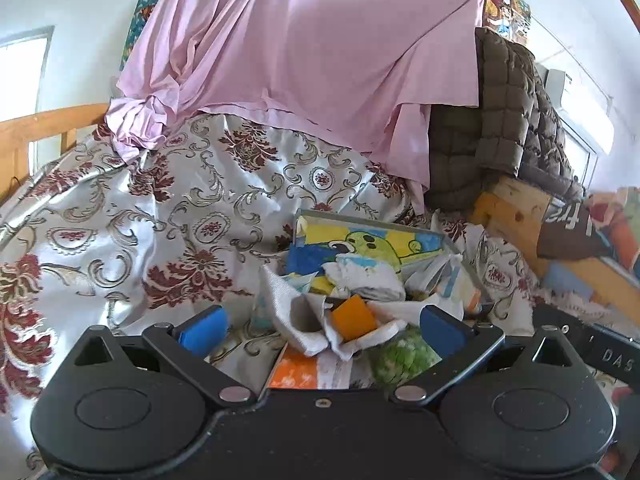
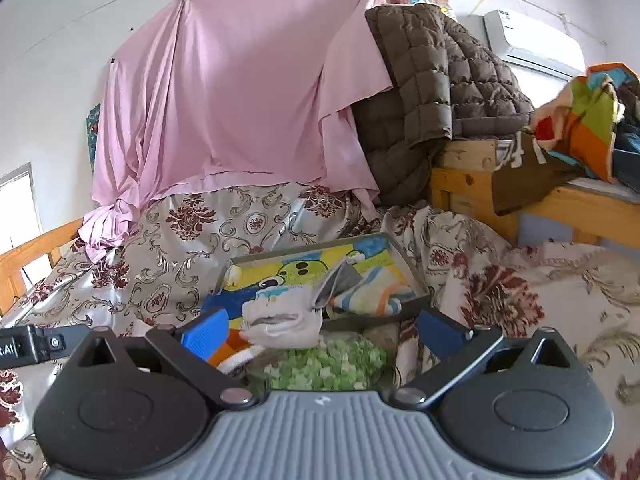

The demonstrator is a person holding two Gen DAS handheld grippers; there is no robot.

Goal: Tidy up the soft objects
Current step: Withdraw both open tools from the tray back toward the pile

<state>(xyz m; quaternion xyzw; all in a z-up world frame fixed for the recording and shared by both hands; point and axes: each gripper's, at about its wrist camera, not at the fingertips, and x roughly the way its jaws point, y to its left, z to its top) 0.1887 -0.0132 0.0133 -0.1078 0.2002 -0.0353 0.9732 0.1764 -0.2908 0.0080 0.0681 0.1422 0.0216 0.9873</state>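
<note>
A shallow tray point(image 1: 360, 221) point(image 2: 312, 247) with a cartoon frog picture lies on the bed. In the left wrist view it holds a white rolled cloth point(image 1: 364, 276). My left gripper point(image 1: 322, 332) is open just above a crumpled white cloth point(image 1: 304, 320) with an orange patch point(image 1: 354, 318). A green fluffy piece point(image 1: 400, 356) lies by its right finger. My right gripper point(image 2: 323, 331) is open too, with a white sock point(image 2: 284, 322) and the green fluffy piece point(image 2: 328, 364) between its spread fingers. A striped cloth point(image 2: 376, 288) rests in the tray's right half.
A silver bedcover point(image 1: 180, 208) with red flowers is rumpled around the tray. A pink sheet point(image 2: 240, 100) hangs behind, and a brown quilted jacket point(image 2: 432, 92) drapes over a wooden frame point(image 2: 460, 176). Colourful clothes point(image 2: 592, 128) are piled at the right.
</note>
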